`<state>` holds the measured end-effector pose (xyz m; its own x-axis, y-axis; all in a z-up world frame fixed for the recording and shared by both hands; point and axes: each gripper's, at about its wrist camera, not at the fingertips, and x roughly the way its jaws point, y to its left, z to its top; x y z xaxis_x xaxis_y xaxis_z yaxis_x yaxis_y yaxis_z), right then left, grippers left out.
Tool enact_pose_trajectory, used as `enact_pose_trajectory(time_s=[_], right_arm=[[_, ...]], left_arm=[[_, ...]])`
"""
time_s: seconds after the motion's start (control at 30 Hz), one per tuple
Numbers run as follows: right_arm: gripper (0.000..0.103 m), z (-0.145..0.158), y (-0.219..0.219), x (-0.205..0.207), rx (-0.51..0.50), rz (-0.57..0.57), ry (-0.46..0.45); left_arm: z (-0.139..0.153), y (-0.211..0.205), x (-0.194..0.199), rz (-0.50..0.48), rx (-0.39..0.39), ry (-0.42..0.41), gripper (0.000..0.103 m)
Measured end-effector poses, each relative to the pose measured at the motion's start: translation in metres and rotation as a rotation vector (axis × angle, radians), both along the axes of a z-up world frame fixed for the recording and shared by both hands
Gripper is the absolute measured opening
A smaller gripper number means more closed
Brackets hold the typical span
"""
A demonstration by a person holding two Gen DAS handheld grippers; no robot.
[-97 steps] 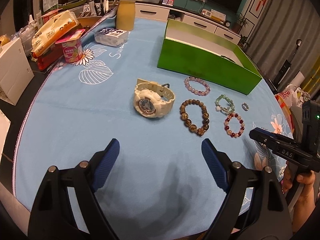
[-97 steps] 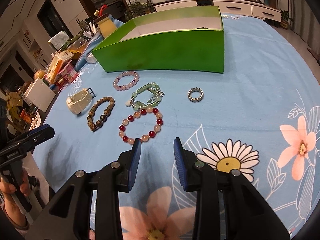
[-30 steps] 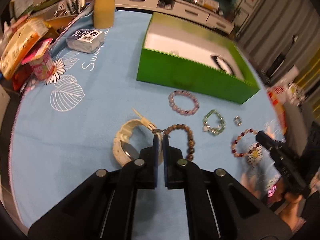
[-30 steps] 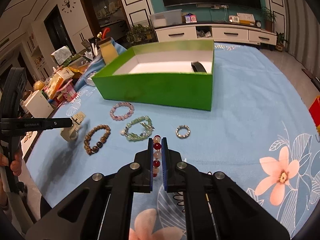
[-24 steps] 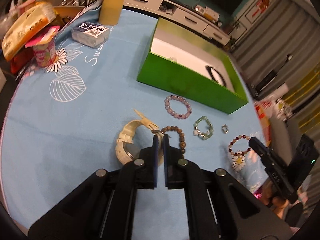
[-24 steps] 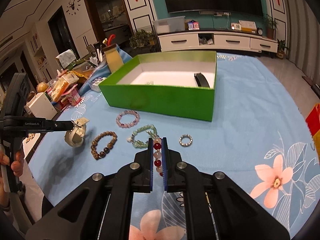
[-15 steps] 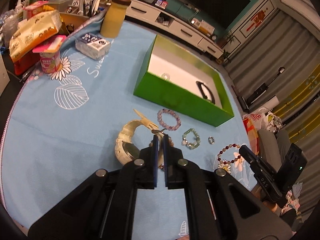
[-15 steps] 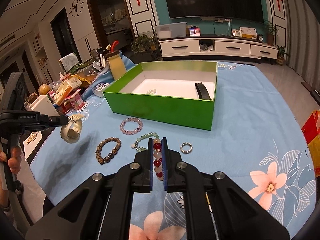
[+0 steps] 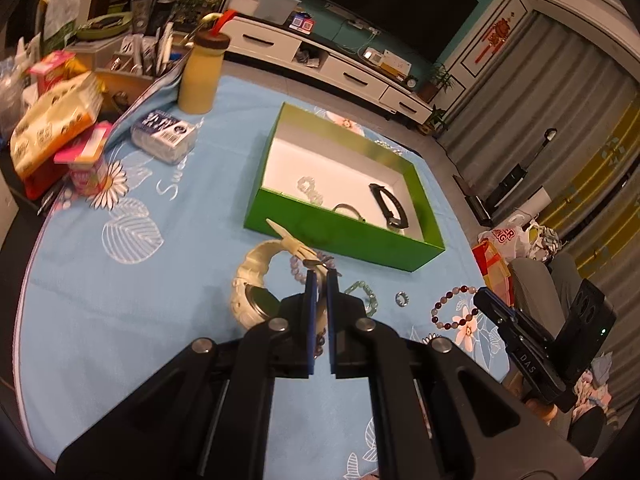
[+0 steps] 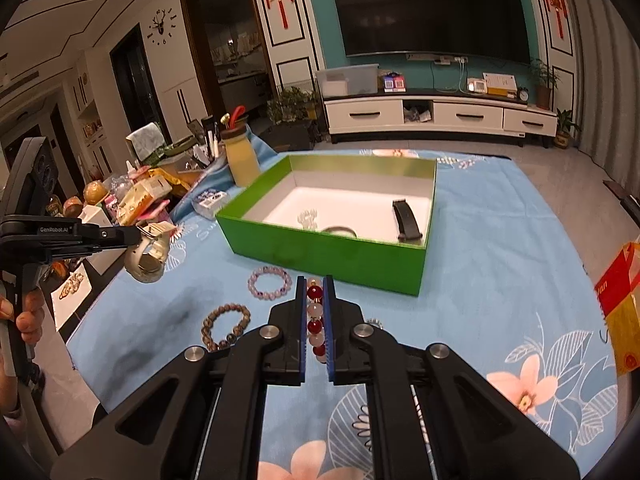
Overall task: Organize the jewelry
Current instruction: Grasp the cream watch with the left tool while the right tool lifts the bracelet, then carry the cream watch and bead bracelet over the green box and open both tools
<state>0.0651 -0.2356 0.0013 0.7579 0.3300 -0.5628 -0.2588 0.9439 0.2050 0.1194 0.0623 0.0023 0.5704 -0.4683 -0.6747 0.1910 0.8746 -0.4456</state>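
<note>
Two tongs each hold a piece clear of the counter (image 10: 500, 240): left tongs (image 9: 319, 280) clamped on the watch (image 9: 256, 280), right tongs (image 10: 313, 292) clamped on the red bracelet (image 10: 315, 310). Ahead of both lies the green box (image 10: 328, 252), its near wall facing them, nearer the right.

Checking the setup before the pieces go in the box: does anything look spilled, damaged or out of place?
Nothing stands out. The left gripper holds the cream watch by its strap, the right gripper grips the red and white bracelet, and the green box sits flat and open on the blue cloth.
</note>
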Motion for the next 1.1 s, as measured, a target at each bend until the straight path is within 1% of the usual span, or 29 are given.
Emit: enact_pose_trajectory(time_s=[0.13,0.3,0.63,0.9,1.1], right_arm=[[0.007,0.009,0.000,0.004,-0.001,0.002,-0.025],[0.007,0.019,-0.003,0.010,0.002,0.002,-0.052],[0.007,0.034,-0.009,0.033,0.012,-0.012,-0.102],[0.007,0.039,-0.014,0.063,0.024,-0.021,-0.118],[0.007,0.035,-0.016,0.089,0.046,-0.021,-0.099]], left_arm=[[0.009,-0.010,0.007,-0.022,0.016,-0.021,0.004],[0.017,-0.020,0.018,-0.038,0.018,-0.043,0.004],[0.039,-0.045,0.052,-0.064,0.037,-0.094,0.004],[0.043,-0.066,0.087,-0.080,0.052,-0.107,0.004],[0.037,-0.083,0.117,-0.097,0.061,-0.098,0.005]])
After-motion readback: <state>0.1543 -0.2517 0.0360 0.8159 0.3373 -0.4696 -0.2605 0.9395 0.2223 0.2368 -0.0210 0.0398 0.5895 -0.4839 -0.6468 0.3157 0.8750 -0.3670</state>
